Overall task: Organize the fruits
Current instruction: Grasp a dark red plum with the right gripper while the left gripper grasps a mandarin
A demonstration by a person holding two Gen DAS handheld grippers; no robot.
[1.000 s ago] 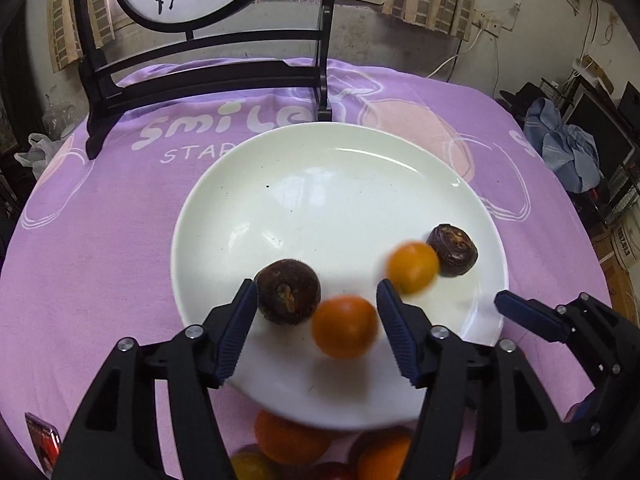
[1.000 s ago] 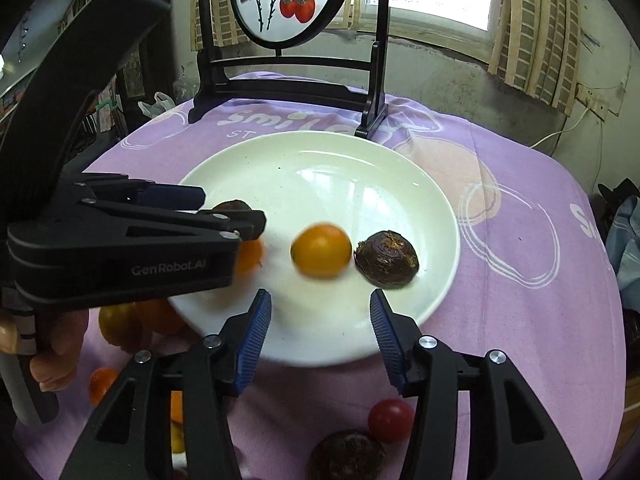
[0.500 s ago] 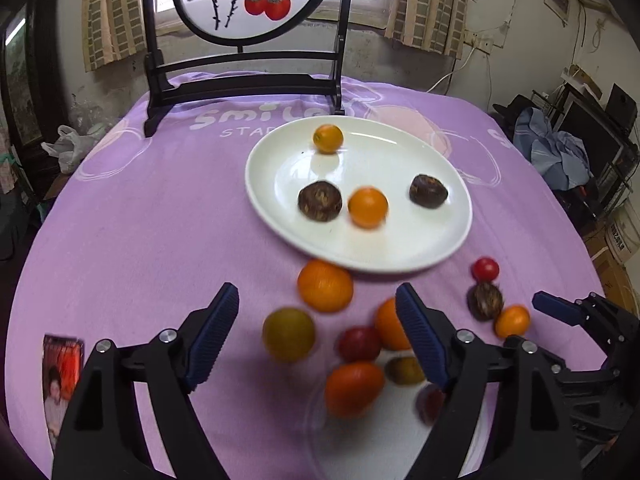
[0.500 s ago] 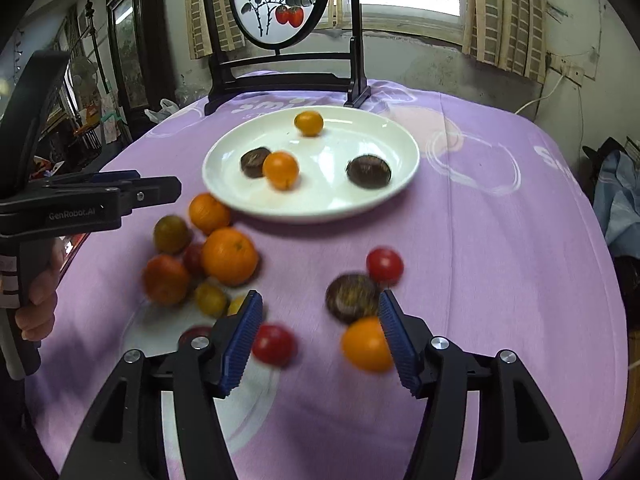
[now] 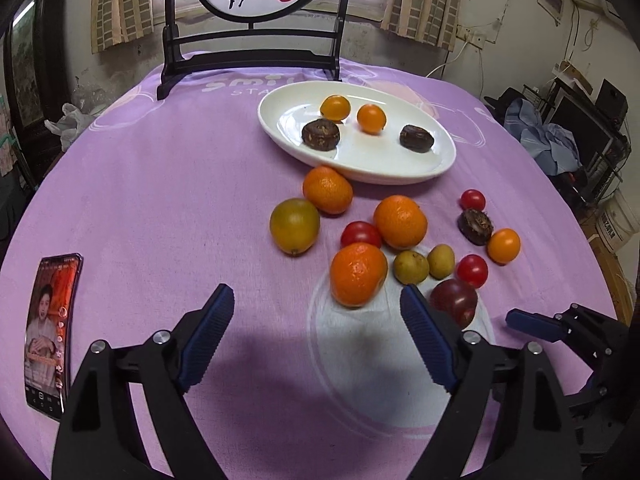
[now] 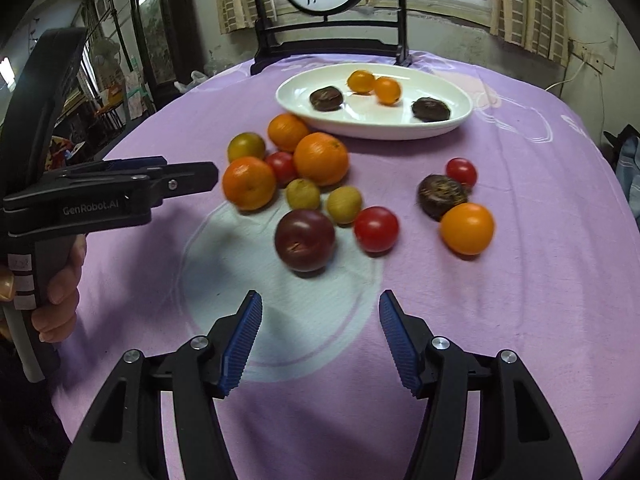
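A white plate (image 5: 380, 178) (image 6: 380, 132) at the far side holds two small orange fruits (image 5: 335, 108) and two dark brown ones (image 5: 321, 134). Several loose fruits lie on the purple cloth in front of it: mandarins (image 5: 355, 274), red tomatoes (image 6: 376, 228), a dark plum (image 6: 305, 240), yellow-green ones. My left gripper (image 5: 316, 294) hovers short of the nearest mandarin; its jaws are opening with nothing between them. Just short of the plum, my right gripper (image 6: 320, 298) is open and empty.
A phone (image 5: 50, 332) lies on the cloth at the near left. A black stand with a round painted screen (image 5: 252, 40) rises behind the plate. A hand (image 6: 60, 292) holds the left gripper's handle. Clutter stands beyond the table's right edge.
Both grippers have drawn back from over the plate to the near side of the loose fruit. The left jaws have spread wider. The two small orange fruits now sit together on the plate.
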